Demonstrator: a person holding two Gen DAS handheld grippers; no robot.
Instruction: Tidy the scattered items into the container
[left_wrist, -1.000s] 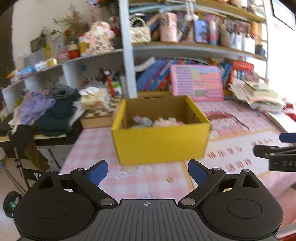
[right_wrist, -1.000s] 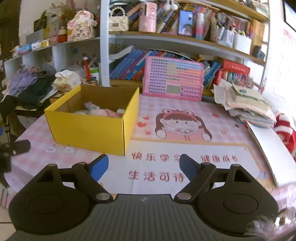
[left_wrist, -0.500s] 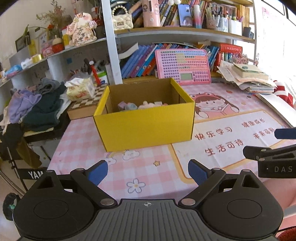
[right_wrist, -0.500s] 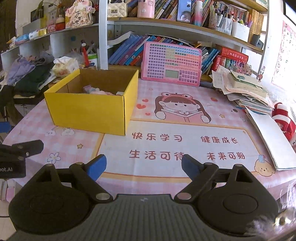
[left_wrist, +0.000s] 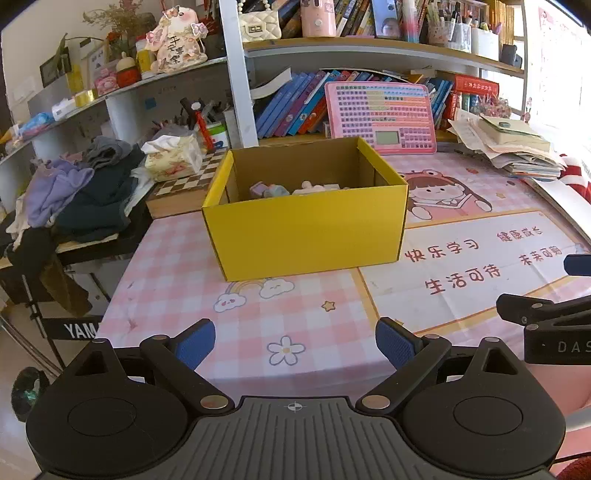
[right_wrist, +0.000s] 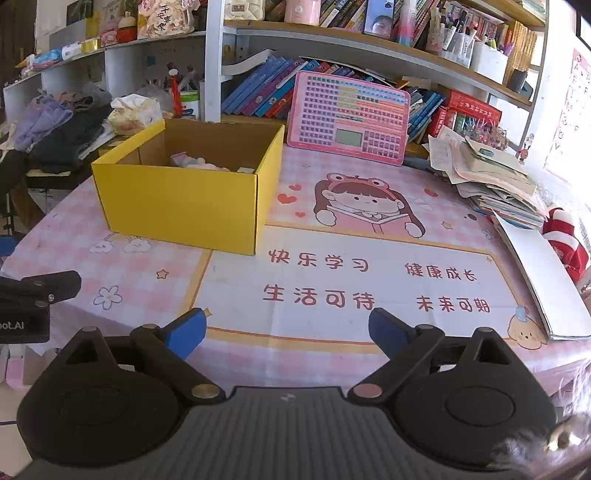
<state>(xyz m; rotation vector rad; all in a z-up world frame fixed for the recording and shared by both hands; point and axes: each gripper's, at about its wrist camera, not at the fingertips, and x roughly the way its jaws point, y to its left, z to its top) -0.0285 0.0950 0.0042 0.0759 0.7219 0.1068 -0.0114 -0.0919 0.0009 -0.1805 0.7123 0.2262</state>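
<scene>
Yellow box sits at twelve o'clock on the table, pastel items inside. Left gripper gapes wide, empty; right gripper is opening, empty, above bare cloth near the table's edge.

Yellow box holding small items, pink tablecloth, left gripper empty, fingers apart

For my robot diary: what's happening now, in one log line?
yellow box: small items inside | left hand-held gripper: open, empty | right hand-held gripper: opening, empty
</scene>
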